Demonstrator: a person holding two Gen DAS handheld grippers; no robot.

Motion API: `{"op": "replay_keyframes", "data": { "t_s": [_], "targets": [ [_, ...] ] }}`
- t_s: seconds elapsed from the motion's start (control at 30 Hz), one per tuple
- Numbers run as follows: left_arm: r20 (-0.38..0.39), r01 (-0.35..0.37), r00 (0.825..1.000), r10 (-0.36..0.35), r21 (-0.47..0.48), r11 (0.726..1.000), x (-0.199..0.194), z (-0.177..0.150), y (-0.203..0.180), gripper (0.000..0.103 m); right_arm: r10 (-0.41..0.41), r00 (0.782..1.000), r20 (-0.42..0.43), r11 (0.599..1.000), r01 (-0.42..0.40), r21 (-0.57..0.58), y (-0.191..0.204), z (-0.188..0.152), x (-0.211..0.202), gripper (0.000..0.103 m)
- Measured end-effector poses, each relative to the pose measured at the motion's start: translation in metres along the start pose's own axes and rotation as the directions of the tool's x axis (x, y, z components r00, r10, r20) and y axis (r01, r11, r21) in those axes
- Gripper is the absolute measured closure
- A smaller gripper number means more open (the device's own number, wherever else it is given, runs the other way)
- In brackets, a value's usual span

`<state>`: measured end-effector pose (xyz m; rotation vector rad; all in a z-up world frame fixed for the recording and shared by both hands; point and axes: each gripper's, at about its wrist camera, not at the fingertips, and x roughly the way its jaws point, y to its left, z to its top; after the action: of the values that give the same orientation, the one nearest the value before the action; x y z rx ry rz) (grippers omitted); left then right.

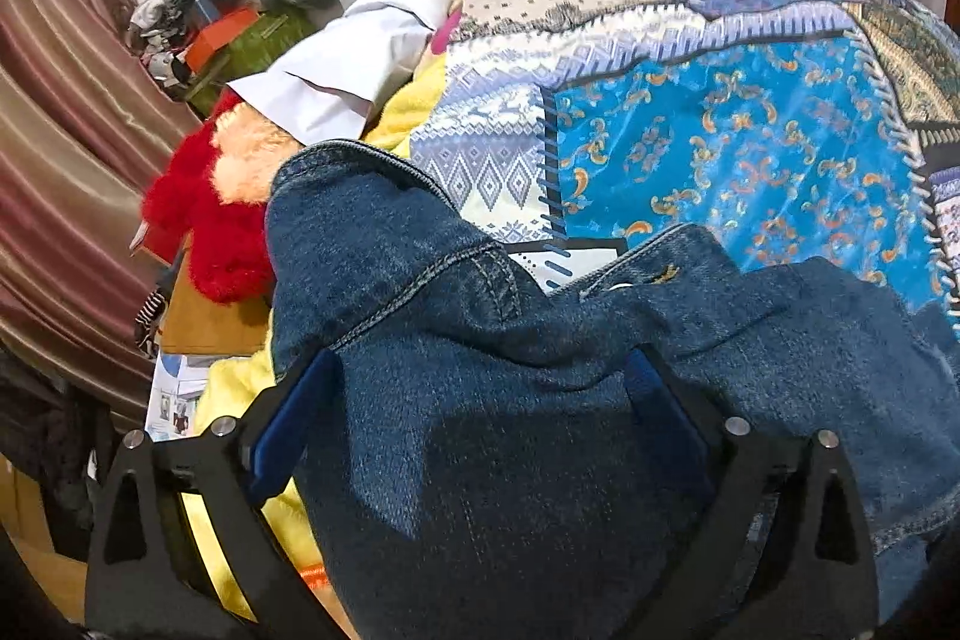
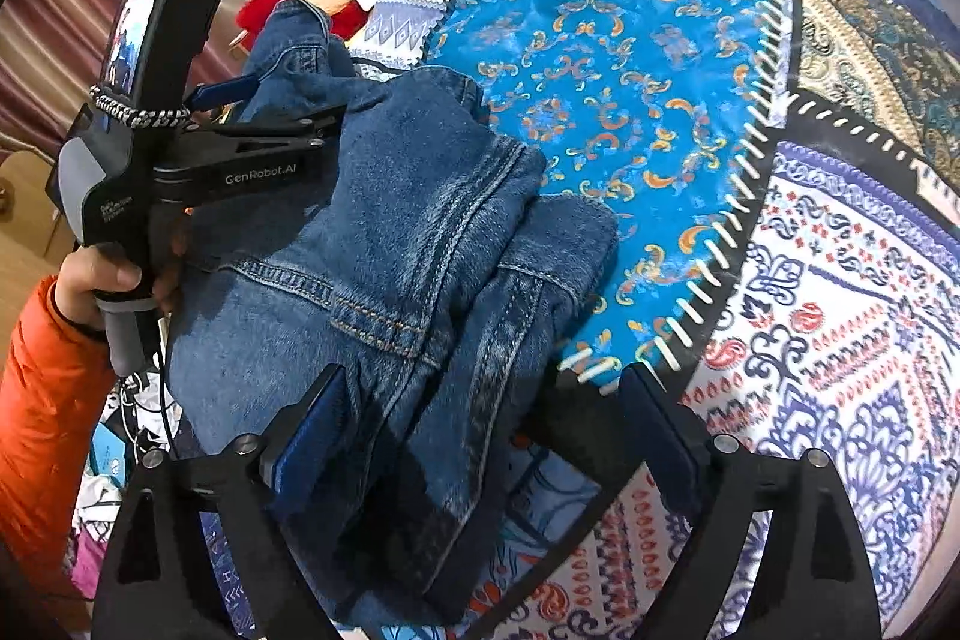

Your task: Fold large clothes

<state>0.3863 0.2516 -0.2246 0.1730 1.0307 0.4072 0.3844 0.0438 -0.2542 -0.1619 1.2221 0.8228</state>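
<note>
Denim jacket [image 2: 372, 280] partly folded into a bundle on the patchwork bedspread [image 2: 630, 100].
Judging by its loose, uneven layers, squaring is left. Left gripper [image 1: 480, 418] and right gripper [image 2: 480, 430] both stand apart, straddling the denim. Red plush toy [image 1: 204, 220], white shirt [image 1: 342, 64] and yellow blanket [image 1: 414, 100] crowd the far edge.

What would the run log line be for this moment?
task: fold large clothes | item: denim jacket bunched on patchwork bedspread | left gripper: open over denim | right gripper: open | fold: unfinished
</note>
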Motion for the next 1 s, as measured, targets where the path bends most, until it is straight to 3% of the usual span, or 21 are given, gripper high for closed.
{"op": "replay_keyframes", "data": {
  "t_s": [0.1, 0.27, 0.43, 0.57, 0.77, 0.87, 1.0],
  "targets": [
    [0.008, 0.058, 0.998, -0.057, -0.072, 0.996, -0.021, -0.003, 0.017, 0.01, -0.042, 0.999, 0.032, 0.999, 0.042, -0.026, 0.009, -0.004, -0.016, 0.014],
    [0.135, 0.118, 0.986, -0.098, -0.144, 0.983, -0.092, -0.018, 0.047, 0.01, -0.043, 0.987, 0.153, 0.998, 0.048, -0.031, 0.026, -0.01, -0.067, 0.014],
    [0.298, 0.193, 0.945, -0.134, -0.177, 0.965, -0.183, -0.039, 0.073, 0.01, -0.024, 0.944, 0.328, 0.998, 0.042, -0.045, 0.056, -0.016, -0.135, 0.014],
    [0.443, 0.257, 0.883, -0.153, -0.186, 0.948, -0.258, -0.064, 0.082, 0.01, 0.01, 0.877, 0.48, 0.997, 0.028, -0.072, 0.089, -0.025, -0.192, 0.014],
    [0.602, 0.349, 0.779, -0.173, -0.188, 0.918, -0.34, -0.103, 0.084, 0.01, 0.047, 0.747, 0.663, 0.988, 0.064, -0.142, 0.142, -0.062, -0.26, 0.014],
    [0.654, 0.356, 0.741, -0.154, -0.189, 0.915, -0.368, -0.123, 0.079, 0.01, 0.056, 0.686, 0.726, 0.984, 0.086, -0.158, 0.162, -0.086, -0.281, 0.014],
    [0.687, 0.343, 0.717, -0.12, -0.198, 0.918, -0.39, -0.148, 0.071, 0.01, 0.034, 0.625, 0.78, 0.983, 0.121, -0.14, 0.178, -0.116, -0.295, 0.014]
  ]
}}
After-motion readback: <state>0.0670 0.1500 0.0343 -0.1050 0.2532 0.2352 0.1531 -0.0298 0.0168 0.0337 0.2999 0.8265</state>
